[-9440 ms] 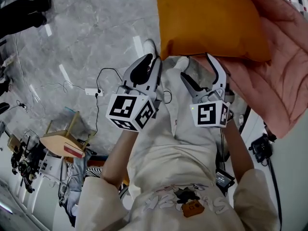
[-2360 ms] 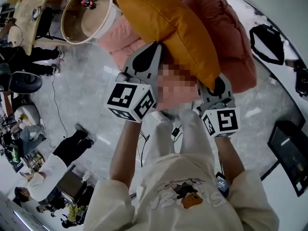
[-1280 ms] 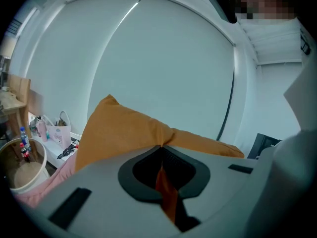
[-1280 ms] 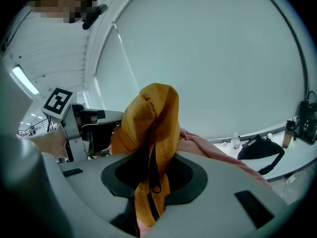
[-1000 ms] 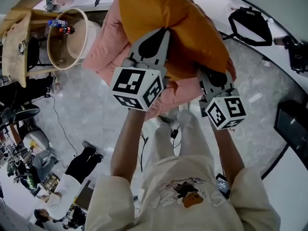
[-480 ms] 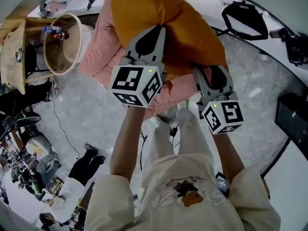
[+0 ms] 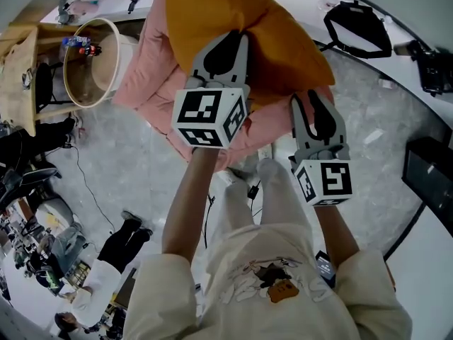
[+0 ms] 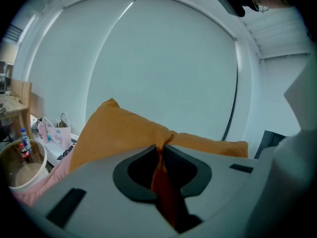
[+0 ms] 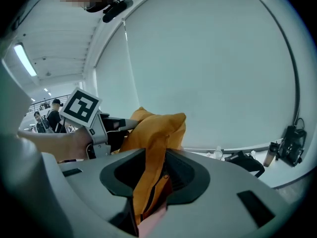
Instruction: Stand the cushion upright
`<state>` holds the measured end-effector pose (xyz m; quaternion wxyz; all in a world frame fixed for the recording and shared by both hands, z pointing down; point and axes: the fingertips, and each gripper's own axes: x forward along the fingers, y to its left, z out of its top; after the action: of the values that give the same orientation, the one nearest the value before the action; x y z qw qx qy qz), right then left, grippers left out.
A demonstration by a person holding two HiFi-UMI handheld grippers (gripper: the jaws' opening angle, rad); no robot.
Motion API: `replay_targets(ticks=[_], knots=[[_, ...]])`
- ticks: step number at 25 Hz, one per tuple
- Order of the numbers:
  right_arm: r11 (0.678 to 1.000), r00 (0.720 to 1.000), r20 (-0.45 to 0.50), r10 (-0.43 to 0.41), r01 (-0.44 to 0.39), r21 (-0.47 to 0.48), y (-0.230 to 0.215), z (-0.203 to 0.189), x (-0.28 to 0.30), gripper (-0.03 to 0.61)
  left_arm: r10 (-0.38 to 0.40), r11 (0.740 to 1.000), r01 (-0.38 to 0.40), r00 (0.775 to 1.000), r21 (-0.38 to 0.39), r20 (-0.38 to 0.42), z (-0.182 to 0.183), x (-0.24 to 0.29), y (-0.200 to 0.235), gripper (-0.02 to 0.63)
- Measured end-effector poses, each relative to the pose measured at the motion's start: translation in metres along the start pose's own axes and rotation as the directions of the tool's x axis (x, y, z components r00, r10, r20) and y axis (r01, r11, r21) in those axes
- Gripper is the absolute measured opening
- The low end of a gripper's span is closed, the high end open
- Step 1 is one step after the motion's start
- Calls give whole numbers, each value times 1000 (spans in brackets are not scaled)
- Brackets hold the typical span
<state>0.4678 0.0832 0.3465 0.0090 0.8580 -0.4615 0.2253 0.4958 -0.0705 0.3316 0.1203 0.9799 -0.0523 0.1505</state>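
Change since earliest frame: the cushion (image 7: 212,13), then lying flat on the pink quilt (image 7: 152,66) at upper right, now rears up at top centre; both grippers have come onto its lower edge.
Left forearm (image 7: 187,197): bare, rises from lower centre, nearly straight; it carries its gripper higher in the frame than the other.
Right forearm (image 7: 333,225): shorter in view, angled slightly inward from lower right.
Left gripper (image 7: 228,44): pinches a fold of orange fabric at the cushion's near edge; jaws narrow and just opening, cloth between them in the left gripper view (image 8: 159,148).
Right gripper (image 7: 309,99): at the cushion's lower right corner, jaws closing on gathered orange fabric with a scrap of pink beside it (image 9: 157,155).
Reason for hold: two pinches spread along one edge probably steady the slab while it tips onto that edge.
Cushion, location: top centre of the head view, leaning over the quilt, not yet standing free; broad face toward the grippers (image 8: 124,128), corner bunched (image 9: 158,125).
Pink quilt: under and behind the cushion, likely its backrest.
Basket (image 7: 66,66): round, upper left, well apart.
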Motion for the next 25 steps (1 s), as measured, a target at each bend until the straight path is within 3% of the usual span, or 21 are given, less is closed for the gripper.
replay_targets(ticks=[14,23,25], knots=[[998,998,11,67,-66,-15,32,1,-21,129,59,997,-58,998,-42,26,7,-56,12,67],[993,994,14,109,-108,-37,50,0,-37,126,104,995,-104,993,-13,51,15,-95,10,75],[993,993,21,114,-113,-47,56,1,-41,90,106,994,-105,993,-9,52,16,-107,7,75]])
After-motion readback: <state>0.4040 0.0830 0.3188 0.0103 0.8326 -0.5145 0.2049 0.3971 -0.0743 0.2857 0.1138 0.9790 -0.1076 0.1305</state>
